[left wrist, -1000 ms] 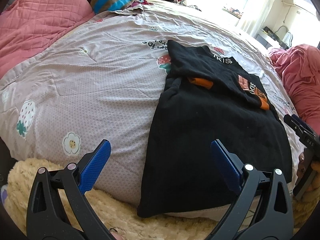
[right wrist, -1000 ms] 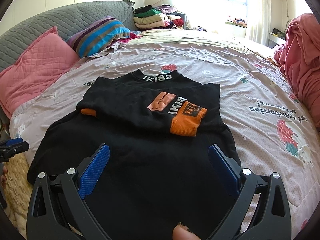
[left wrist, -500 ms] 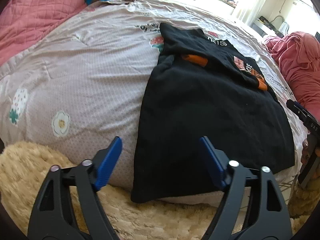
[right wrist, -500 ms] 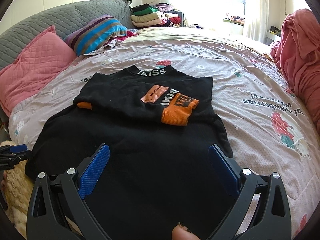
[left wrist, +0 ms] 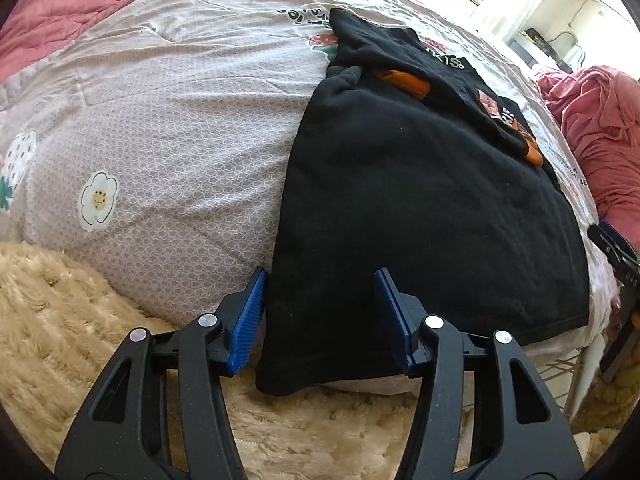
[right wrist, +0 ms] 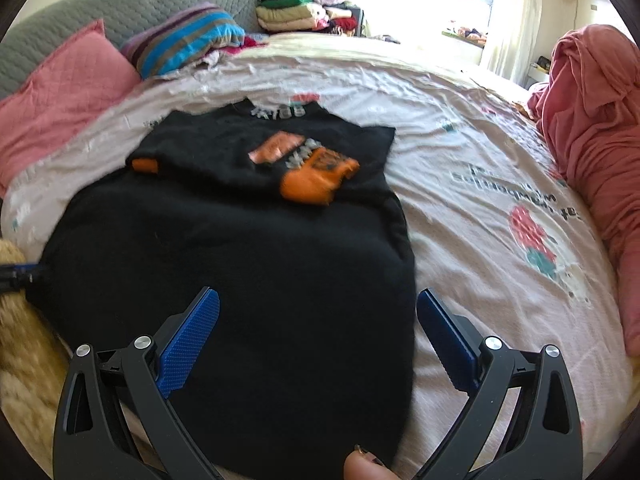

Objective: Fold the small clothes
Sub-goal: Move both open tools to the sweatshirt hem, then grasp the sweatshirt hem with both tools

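A black top (left wrist: 420, 184) with orange cuffs and white collar lettering lies flat on the bed, sleeves folded across its chest. It also shows in the right wrist view (right wrist: 240, 248). My left gripper (left wrist: 320, 312) is open, its jaws straddling the bottom left corner of the hem at the bed's edge. My right gripper (right wrist: 316, 336) is open, its jaws straddling the bottom right part of the hem. The right gripper also shows at the right edge of the left wrist view (left wrist: 616, 252).
The bed has a pale patterned duvet (left wrist: 168, 120). A cream shaggy rug (left wrist: 60, 320) lies below the bed edge. A pink pillow (right wrist: 56, 108), a striped pillow (right wrist: 184, 40) and stacked clothes (right wrist: 296, 12) sit at the back. A pink blanket heap (right wrist: 592, 120) lies right.
Both grippers have moved in and down toward the hem of the black top. The left jaws have narrowed around the hem corner. The top has not moved.
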The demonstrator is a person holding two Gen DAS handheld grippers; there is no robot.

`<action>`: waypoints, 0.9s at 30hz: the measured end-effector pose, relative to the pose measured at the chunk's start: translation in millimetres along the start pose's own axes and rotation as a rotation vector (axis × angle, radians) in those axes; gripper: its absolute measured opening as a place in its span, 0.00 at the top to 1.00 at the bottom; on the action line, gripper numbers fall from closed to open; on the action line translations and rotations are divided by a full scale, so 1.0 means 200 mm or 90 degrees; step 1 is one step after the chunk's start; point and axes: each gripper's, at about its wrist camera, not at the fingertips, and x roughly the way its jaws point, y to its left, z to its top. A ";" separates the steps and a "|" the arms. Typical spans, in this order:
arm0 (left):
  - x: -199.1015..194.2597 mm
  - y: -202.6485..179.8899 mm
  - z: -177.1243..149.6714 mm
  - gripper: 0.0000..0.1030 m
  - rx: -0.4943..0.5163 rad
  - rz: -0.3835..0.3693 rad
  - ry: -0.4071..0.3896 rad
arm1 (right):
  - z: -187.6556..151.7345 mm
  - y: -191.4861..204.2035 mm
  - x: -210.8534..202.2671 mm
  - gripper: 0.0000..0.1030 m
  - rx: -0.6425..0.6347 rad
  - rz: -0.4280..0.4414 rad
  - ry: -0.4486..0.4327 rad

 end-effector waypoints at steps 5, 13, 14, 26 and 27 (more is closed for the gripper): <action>0.00 -0.03 -0.01 0.55 0.019 0.008 -0.001 | -0.12 -0.07 -0.05 0.04 -0.014 0.030 0.059; 0.00 -0.02 0.00 0.55 0.019 -0.004 -0.002 | -0.29 -0.14 -0.09 0.05 -0.017 0.080 0.146; 0.00 -0.01 0.00 0.55 0.018 -0.006 -0.001 | -0.31 -0.15 -0.08 0.06 -0.009 0.094 0.155; -0.03 0.01 -0.02 0.54 0.015 -0.012 0.007 | -0.34 -0.22 -0.07 0.52 0.033 0.147 0.169; -0.03 0.01 -0.02 0.54 0.017 -0.010 0.009 | -0.35 -0.22 -0.06 0.53 0.034 0.151 0.172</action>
